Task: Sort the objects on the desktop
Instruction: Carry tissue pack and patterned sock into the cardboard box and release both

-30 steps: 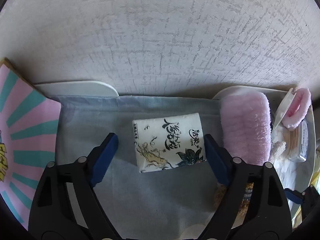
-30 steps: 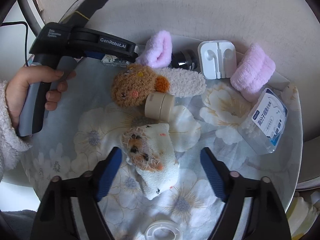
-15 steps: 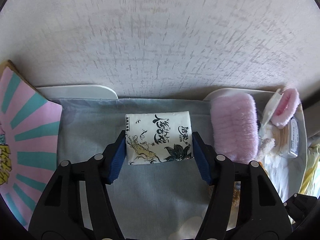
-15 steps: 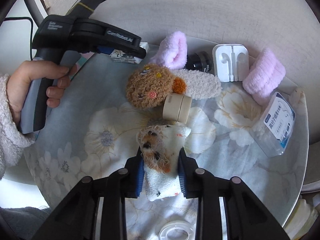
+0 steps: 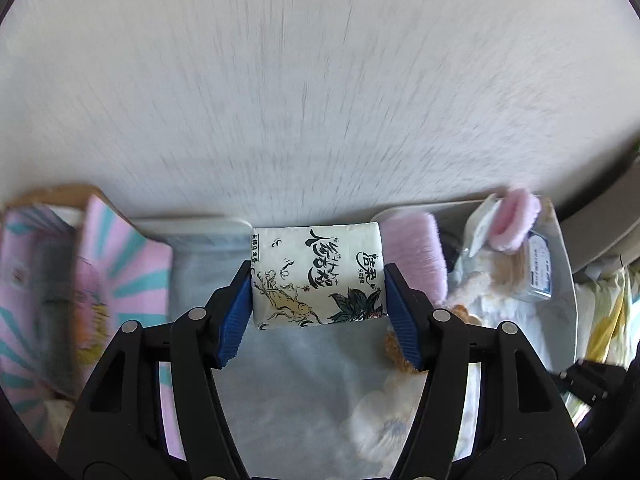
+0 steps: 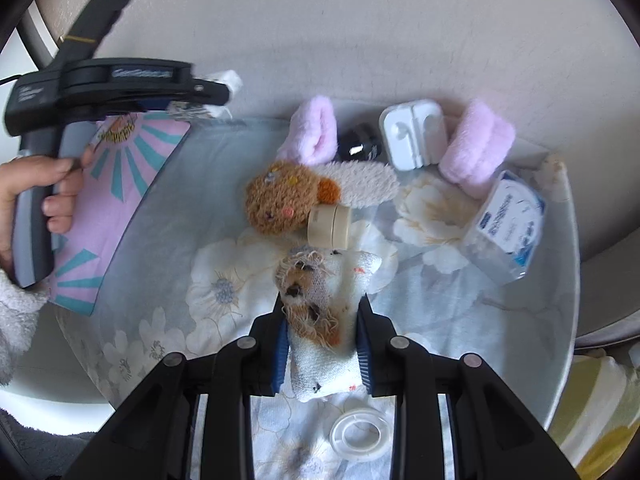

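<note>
Left gripper [image 5: 318, 280] is clamping the tissue pack [image 5: 316, 276] at frame centre; right gripper [image 6: 322, 334] is pinching the sock [image 6: 324, 320], lower centre. Lifting both straight up avoids snagging neighbours.

Glossy plastic tissue pack [image 5: 316, 276], fuzzy cloth sock [image 6: 324, 320], matt tablecloth [image 6: 224, 184].

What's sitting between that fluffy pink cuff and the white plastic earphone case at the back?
A small black glossy jar lies between the fluffy pink cuff and the white plastic earphone case, in the right wrist view.
</note>
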Demonstrator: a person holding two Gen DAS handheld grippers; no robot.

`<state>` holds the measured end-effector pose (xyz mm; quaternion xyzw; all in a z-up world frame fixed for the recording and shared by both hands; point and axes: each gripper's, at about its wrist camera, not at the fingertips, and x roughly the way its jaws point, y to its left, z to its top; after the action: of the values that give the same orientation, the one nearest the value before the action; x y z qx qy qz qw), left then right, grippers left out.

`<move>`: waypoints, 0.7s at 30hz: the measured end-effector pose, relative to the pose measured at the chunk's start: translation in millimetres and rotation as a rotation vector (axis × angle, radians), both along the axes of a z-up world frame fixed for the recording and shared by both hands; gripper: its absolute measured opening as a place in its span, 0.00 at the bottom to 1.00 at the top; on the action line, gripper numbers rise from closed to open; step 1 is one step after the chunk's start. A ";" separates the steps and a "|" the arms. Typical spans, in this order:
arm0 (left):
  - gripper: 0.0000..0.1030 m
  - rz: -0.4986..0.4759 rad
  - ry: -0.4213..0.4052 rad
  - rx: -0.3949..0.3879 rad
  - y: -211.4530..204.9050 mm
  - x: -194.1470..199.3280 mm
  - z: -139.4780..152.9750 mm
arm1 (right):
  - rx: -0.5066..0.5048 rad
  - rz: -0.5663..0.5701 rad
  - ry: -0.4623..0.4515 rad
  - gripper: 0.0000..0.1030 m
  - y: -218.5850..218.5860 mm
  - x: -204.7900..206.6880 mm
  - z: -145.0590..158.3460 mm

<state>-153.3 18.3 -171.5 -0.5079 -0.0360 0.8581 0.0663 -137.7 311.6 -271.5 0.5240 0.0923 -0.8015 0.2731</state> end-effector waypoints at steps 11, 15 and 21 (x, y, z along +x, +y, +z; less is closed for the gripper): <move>0.58 0.011 0.077 0.007 -36.5 25.9 64.8 | -0.026 -0.016 0.089 0.26 -49.7 -15.6 53.7; 0.58 0.054 0.087 -0.012 -63.3 43.4 79.7 | -0.031 0.043 0.143 0.26 -83.7 -17.4 75.6; 0.58 0.145 0.092 -0.042 -118.6 78.8 91.3 | -0.028 0.128 0.178 0.26 -134.8 -17.8 103.6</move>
<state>-74.6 -100.4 -80.2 -0.4653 -0.0515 0.8836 -0.0049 -155.4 176.8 -167.9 0.4399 0.1382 -0.8269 0.3218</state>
